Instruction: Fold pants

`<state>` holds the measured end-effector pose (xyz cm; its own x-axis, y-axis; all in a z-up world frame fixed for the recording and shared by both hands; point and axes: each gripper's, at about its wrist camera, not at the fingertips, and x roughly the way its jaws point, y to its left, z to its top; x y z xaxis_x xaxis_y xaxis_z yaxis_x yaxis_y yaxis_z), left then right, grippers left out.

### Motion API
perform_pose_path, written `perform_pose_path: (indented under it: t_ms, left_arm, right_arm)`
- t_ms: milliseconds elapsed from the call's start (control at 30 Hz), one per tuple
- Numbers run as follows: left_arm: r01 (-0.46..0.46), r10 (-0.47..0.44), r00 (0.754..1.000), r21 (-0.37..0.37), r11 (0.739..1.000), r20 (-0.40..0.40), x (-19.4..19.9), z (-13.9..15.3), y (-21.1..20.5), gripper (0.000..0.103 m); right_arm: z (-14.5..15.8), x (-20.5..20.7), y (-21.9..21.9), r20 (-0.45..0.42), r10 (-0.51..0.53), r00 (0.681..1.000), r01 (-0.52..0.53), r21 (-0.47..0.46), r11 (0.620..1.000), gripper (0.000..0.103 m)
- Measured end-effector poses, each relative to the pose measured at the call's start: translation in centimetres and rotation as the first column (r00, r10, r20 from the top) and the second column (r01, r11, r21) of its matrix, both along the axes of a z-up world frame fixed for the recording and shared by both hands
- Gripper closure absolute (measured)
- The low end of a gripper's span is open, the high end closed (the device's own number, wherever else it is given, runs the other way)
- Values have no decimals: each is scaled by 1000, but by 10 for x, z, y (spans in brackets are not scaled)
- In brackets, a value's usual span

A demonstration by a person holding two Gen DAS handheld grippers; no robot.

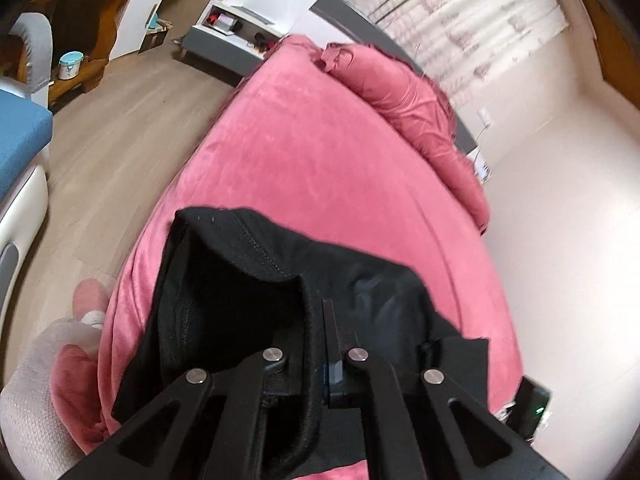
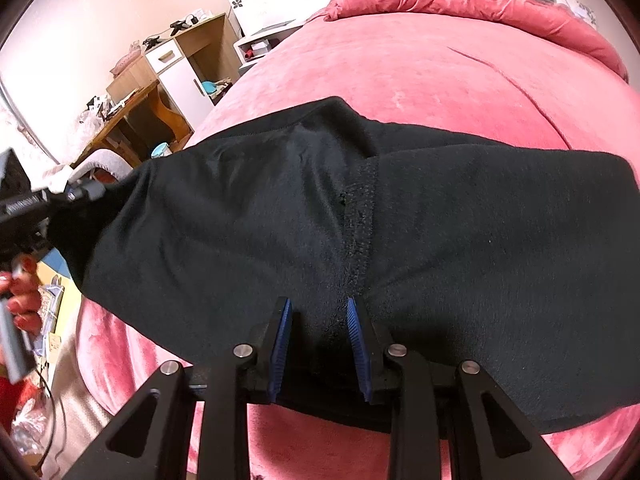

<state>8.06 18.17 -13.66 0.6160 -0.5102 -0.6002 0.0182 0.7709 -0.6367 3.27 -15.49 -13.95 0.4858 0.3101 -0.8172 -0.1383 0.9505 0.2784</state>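
Bedroom scene: a bed (image 2: 460, 80) covered in a pink velvet spread fills both views, with a pillow (image 1: 400, 84) at its far end, a white bedside unit (image 1: 236, 36) beyond the near corner, and wood floor (image 1: 120, 128) along one side.

The black pants (image 2: 280, 220) lie across the near part of the bed, long axis running side to side in the right wrist view, a raised seam running from the middle of the cloth down towards the right gripper.

The left gripper (image 1: 330, 344) has its jaws closed on an edge of the pants; the cloth hangs folded over them, and in the right wrist view that end lifts off the bed at the picture's left, where the person's hand (image 2: 22, 304) holds the tool. The right gripper (image 2: 318, 344) stands at the near edge of the pants, its jaws partly apart with a bunch of cloth between the blue pads (image 2: 280, 344); whether the pads actually pinch it cannot be told.

The lifted end is thus the left hand's to carry. Judged from this layout, the fold runs along the long axis towards the picture's right, with the right jaws as anchor. Bare bedspread lies beyond the pants; the bed's edge is close on the left.
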Motion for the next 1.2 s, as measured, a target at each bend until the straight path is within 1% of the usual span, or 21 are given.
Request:
perform_pose_path:
  t_ms: [67, 100, 133, 200, 267, 300, 367, 400, 500, 567, 633, 667, 733, 767, 900, 933, 1000, 1067, 1133, 1167, 1200]
  left_arm:
    - [0, 0, 1000, -8, 1000, 0, 2, 4, 2, 100]
    - [0, 0, 1000, 18, 1000, -3, 8, 5, 0, 100]
    - [-8, 9, 1000, 90, 996, -13, 11, 5, -1, 100]
    - [14, -6, 999, 160, 987, -48, 19, -2, -5, 97]
    - [41, -13, 994, 248, 968, -113, 24, -14, -7, 82]
    - [56, -4, 988, 327, 943, -156, 25, -23, -8, 73]
    - [71, 2, 983, 394, 916, -183, 22, -32, -7, 73]
    - [79, -1, 981, 392, 916, -196, 18, -37, -3, 72]
    - [89, -26, 972, 266, 960, -233, 8, -46, 13, 71]
    - [129, -100, 961, 101, 986, -257, 2, -50, 21, 74]
    - [170, -166, 949, -6, 985, -268, 0, -52, 20, 74]
    - [180, -177, 947, -10, 984, -268, 2, -53, 19, 74]
    - [151, -118, 936, 78, 985, -331, 11, -63, 19, 74]
    - [131, -95, 931, 81, 988, -353, 15, -68, 21, 74]
    - [46, -18, 915, 61, 997, -402, 18, -65, 27, 74]
    - [30, -3, 901, 56, 998, -433, 14, -62, 28, 74]
    - [-9, 3, 884, -11, 1000, -468, -1, -53, 33, 74]
    - [-46, 18, 887, -49, 998, -462, -19, -39, 36, 74]
    - [-125, 130, 908, 38, 991, -399, -41, -17, 41, 74]
    - [-180, 212, 909, 121, 976, -359, -51, -6, 43, 74]
    - [-248, 308, 908, 227, 942, -285, -67, 10, 42, 74]
  right_arm:
    - [0, 0, -1, -3, -3, 1000, 3, 9, 1000, 73]
    - [0, 0, -2, -6, -6, 1000, 7, 17, 1000, 73]
    - [0, 1, -3, -7, -8, 1000, 8, 22, 1000, 73]
    - [0, 1, -5, -11, -11, 1000, 11, 33, 999, 73]
    - [0, 1, -7, -13, -12, 1000, 12, 40, 999, 73]
    - [0, 1, -8, -14, -11, 1000, 12, 42, 999, 73]
    - [0, 2, -8, -14, -9, 1000, 10, 42, 999, 73]
    - [0, 2, -8, -14, -8, 1000, 9, 40, 999, 73]
    - [0, 2, -7, -15, -3, 1000, 4, 32, 999, 73]
    - [0, 3, -6, -16, 4, 1000, -3, 24, 1000, 73]
    - [0, 4, -4, -19, 6, 1000, -6, 20, 1000, 73]
    - [0, 5, -4, -20, 6, 1000, -5, 18, 1000, 73]
    - [0, 6, -2, -22, 5, 1000, -4, 13, 1000, 73]
    - [0, 6, -1, -24, 4, 1000, -3, 11, 1000, 72]
    - [3, 3, -2, -24, 8, 1000, -8, 13, 1000, 71]
    - [2, 2, -4, -25, 7, 1000, -6, 20, 1000, 71]
    - [1, 2, -8, -27, 2, 1000, -1, 40, 999, 71]
    - [0, 3, -11, -33, -10, 999, 12, 62, 998, 71]
    - [-1, 3, -13, -39, -21, 999, 24, 72, 997, 71]
    - [-1, 3, -13, -39, -24, 999, 27, 72, 997, 71]
    - [-1, 3, -12, -37, -26, 999, 28, 70, 997, 71]
